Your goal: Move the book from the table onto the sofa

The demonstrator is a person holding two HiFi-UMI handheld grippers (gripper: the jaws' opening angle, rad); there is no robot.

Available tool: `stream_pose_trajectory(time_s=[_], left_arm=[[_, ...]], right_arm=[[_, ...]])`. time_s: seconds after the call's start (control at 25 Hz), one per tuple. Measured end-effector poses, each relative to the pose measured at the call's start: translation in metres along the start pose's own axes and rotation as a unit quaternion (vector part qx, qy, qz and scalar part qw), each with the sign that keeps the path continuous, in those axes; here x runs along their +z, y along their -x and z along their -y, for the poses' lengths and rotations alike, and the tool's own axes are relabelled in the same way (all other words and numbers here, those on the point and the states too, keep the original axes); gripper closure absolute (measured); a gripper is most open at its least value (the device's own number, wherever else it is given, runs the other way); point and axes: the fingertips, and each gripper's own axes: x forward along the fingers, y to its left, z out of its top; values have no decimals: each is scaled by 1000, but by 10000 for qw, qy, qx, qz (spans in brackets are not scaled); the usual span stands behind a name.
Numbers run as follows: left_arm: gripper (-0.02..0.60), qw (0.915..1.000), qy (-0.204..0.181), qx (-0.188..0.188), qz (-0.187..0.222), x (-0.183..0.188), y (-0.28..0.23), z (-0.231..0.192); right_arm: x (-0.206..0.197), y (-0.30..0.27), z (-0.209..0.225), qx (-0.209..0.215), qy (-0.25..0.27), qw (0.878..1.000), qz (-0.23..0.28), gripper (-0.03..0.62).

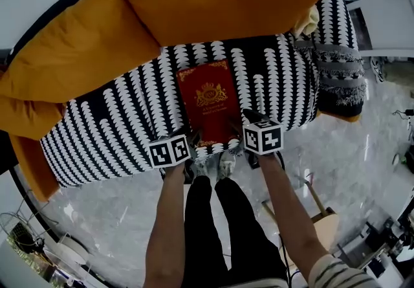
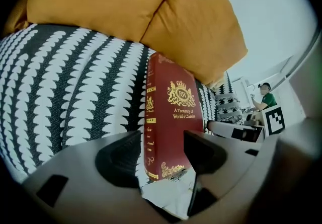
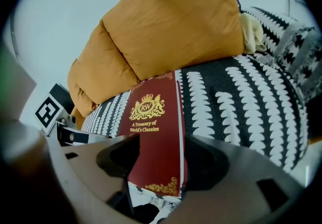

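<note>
Releasing book [image 1: 208,102] flat on sofa [image 1: 116,125], left claw [image 2: 161,152] and right claw [image 3: 158,160] both gaping around its near corners; lifting clear before pulling back, avoiding dragging the cover.

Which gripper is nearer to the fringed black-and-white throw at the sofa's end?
Right. The right gripper sits at the red hardback book's near right corner, on the fringed black-and-white throw's side; the left gripper is at the near left corner, farther away.

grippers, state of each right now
left gripper: open, book corner between its jaws
right gripper: open, book corner between its jaws
</note>
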Motion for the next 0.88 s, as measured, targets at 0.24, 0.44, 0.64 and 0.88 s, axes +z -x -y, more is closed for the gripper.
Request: stream_pose_trajectory(time_s=[0.24, 0.44, 0.64, 0.88], left_arm=[[316, 9999, 36, -32, 139, -1, 12, 9], [322, 9996, -3, -73, 259, 1, 25, 21], [358, 9992, -52, -137, 380, 0, 38, 32], [431, 9985, -201, -123, 484, -3, 52, 44]], right_arm=[[3, 10, -8, 19, 5, 10000, 81, 316], [7, 23, -21, 108, 36, 9998, 186, 329], [7, 34, -32, 173, 46, 9995, 267, 350], [4, 49, -45, 221, 78, 9990, 388, 406]])
